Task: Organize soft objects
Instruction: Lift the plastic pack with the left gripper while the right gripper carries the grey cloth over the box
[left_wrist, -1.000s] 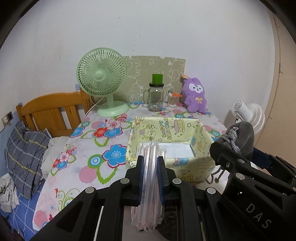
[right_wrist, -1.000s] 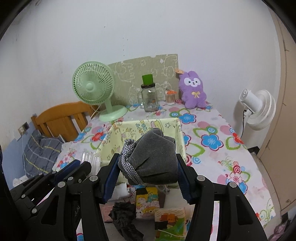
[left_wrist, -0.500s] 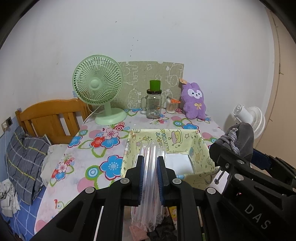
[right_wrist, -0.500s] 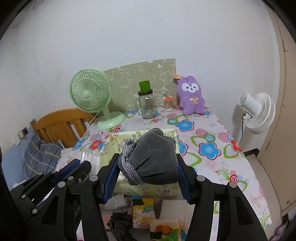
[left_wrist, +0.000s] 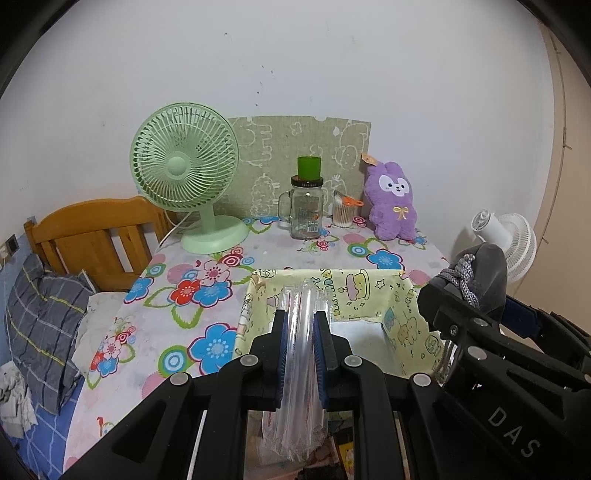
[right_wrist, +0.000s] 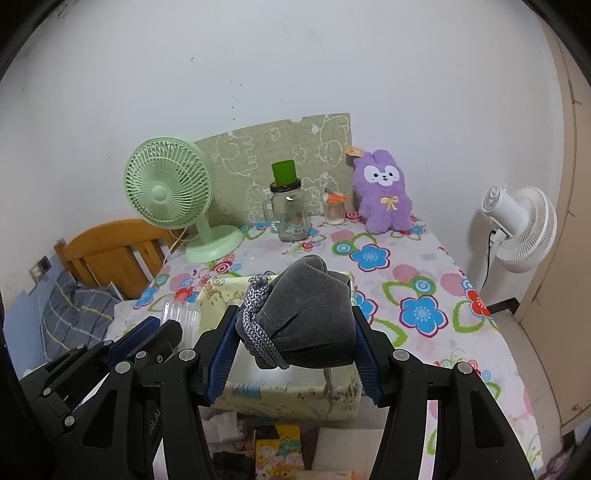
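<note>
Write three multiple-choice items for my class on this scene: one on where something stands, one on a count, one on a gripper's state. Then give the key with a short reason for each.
1. Where does the purple plush rabbit stand?
A. Inside the yellow fabric bin
B. At the far end of the table, by the wall
C. On the bed

2. How many fans are in view?
A. One
B. Two
C. Three

3. What is the right gripper doing?
A. Clamping a grey pouch
B. Standing open with nothing in it
C. Gripping the glass jar

Key: B, the rabbit sits by the wall beside the glass jar; B, a green fan and a white fan; A, its fingers press both sides of the grey pouch.
</note>
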